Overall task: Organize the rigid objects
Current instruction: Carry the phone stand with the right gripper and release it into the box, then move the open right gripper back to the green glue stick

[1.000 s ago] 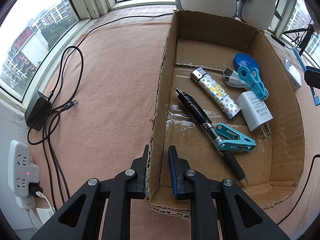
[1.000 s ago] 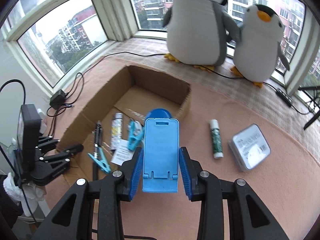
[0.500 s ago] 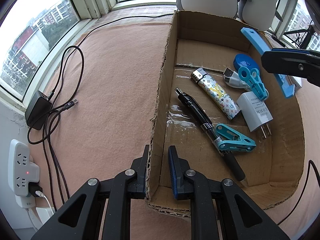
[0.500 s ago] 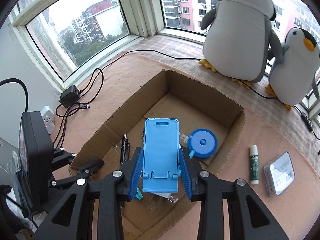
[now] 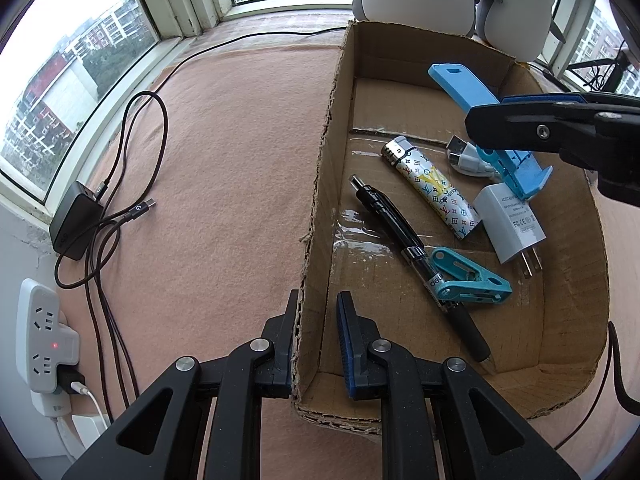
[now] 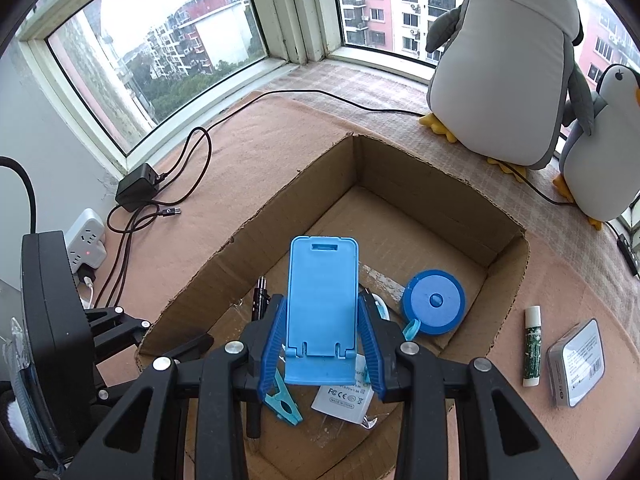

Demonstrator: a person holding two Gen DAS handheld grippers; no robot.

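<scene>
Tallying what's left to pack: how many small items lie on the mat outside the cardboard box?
2: a glue stick and a grey tin, side by side right of the cardboard box. More may be hidden beyond the right wrist view.

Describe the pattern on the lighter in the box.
White lighter with small dark monograms and yellow lettering; clearest in left wrist view.

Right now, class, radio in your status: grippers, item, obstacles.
Left gripper shut on cardboard box wall. Right gripper holds blue phone stand over box. Charger, lighter underneath.

Black tool [image 6: 322, 344] frames, blue ribbed pads [image 6: 370, 344], silver screws
</scene>
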